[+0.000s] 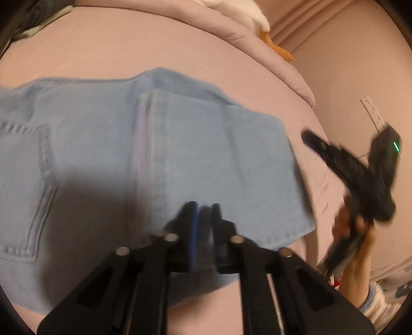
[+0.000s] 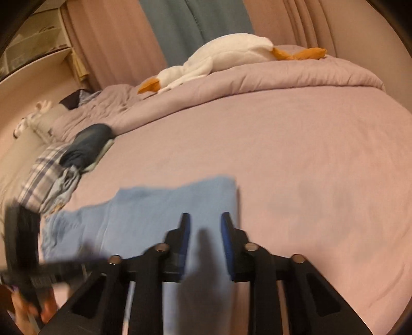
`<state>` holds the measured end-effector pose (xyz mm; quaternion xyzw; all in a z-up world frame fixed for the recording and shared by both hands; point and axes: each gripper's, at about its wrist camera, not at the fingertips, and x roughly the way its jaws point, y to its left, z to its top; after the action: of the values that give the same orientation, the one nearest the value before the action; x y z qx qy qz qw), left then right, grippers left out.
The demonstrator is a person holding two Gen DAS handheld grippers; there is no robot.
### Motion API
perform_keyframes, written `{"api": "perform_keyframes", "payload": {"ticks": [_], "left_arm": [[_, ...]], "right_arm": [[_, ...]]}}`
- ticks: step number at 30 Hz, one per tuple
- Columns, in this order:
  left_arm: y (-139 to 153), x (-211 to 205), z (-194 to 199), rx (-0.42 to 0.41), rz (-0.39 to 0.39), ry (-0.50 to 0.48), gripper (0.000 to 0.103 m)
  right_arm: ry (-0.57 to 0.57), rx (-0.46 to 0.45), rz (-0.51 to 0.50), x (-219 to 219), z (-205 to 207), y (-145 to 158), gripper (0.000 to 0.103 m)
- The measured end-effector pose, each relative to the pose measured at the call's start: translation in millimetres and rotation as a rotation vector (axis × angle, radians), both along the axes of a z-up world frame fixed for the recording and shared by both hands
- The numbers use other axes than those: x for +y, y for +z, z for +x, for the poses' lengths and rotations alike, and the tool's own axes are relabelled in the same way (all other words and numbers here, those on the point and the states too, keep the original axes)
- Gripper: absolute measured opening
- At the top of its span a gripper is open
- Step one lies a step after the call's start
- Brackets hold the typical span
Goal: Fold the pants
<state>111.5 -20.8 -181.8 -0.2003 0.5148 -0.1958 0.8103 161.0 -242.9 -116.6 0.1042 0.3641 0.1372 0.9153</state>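
Light blue denim pants (image 1: 103,144) lie folded flat on the pink bed sheet (image 1: 103,51), a back pocket at the left and a hem folded over the middle. My left gripper (image 1: 204,208) hovers above the pants' near edge, jaws slightly apart and empty. The right gripper (image 1: 309,137) shows blurred at the right in the left wrist view, off the pants' right edge. In the right wrist view my right gripper (image 2: 205,219) is open and empty above the pants (image 2: 154,211). The left gripper's blurred body (image 2: 23,257) shows at the left there.
A white plush goose (image 2: 226,54) lies on the bunched duvet (image 2: 257,74) at the bed's far side. Dark folded clothes (image 2: 87,144) and plaid fabric (image 2: 43,177) sit at the left. A wall socket (image 1: 372,109) and curtains (image 2: 195,23) lie beyond the bed.
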Motion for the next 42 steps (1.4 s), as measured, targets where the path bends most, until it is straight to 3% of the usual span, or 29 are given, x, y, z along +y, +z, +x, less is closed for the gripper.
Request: {"api": "perform_keyframes", "payload": {"ticks": [3, 7, 10, 12, 14, 17, 19, 21, 22, 24, 27, 29, 34, 38, 42], "left_arm": [[-4, 12, -8, 0.017, -0.027, 0.020, 0.004], [2, 6, -14, 0.005, -0.004, 0.023, 0.004], [7, 1, -12, 0.001, 0.008, 0.021, 0.004], [8, -2, -9, -0.002, 0.013, 0.018, 0.004], [8, 0, -10, -0.003, 0.011, 0.013, 0.004], [8, 4, -12, 0.000, -0.002, 0.013, 0.004], [7, 5, -14, -0.003, -0.008, 0.015, 0.004], [7, 7, -17, -0.016, -0.009, 0.013, 0.004], [7, 8, -19, -0.020, -0.018, 0.016, 0.004], [9, 21, -32, -0.025, -0.037, 0.020, 0.004], [21, 37, -52, -0.073, -0.046, 0.036, 0.008], [27, 53, -69, -0.100, 0.002, 0.085, 0.037], [31, 109, -108, -0.093, -0.079, 0.228, 0.037], [33, 150, -141, -0.090, -0.111, 0.349, 0.037], [19, 182, -154, -0.033, -0.147, 0.497, 0.038]], "right_arm": [[0.002, 0.033, -0.020, 4, 24, -4, 0.021], [0.021, 0.190, -0.121, 19, 50, -42, 0.021], [0.036, 0.174, -0.191, 19, 40, -37, 0.021], [0.023, 0.167, -0.196, 14, 24, -26, 0.021], [0.060, 0.109, -0.150, 9, -5, -12, 0.021], [0.115, 0.098, -0.145, 10, -54, -8, 0.021], [0.155, 0.128, -0.202, 17, -81, -21, 0.021], [0.161, 0.133, -0.320, 27, -103, -39, 0.021], [0.156, 0.095, -0.358, 32, -115, -45, 0.021], [0.136, 0.058, -0.379, 32, -124, -44, 0.021], [0.112, 0.094, -0.363, 33, -122, -31, 0.021], [0.132, 0.059, -0.335, 38, -128, -19, 0.021], [0.248, 0.020, -0.227, 77, -134, -18, 0.021], [0.344, 0.011, -0.202, 125, -131, -24, 0.021], [0.448, -0.053, -0.205, 178, -128, -24, 0.021]]}}
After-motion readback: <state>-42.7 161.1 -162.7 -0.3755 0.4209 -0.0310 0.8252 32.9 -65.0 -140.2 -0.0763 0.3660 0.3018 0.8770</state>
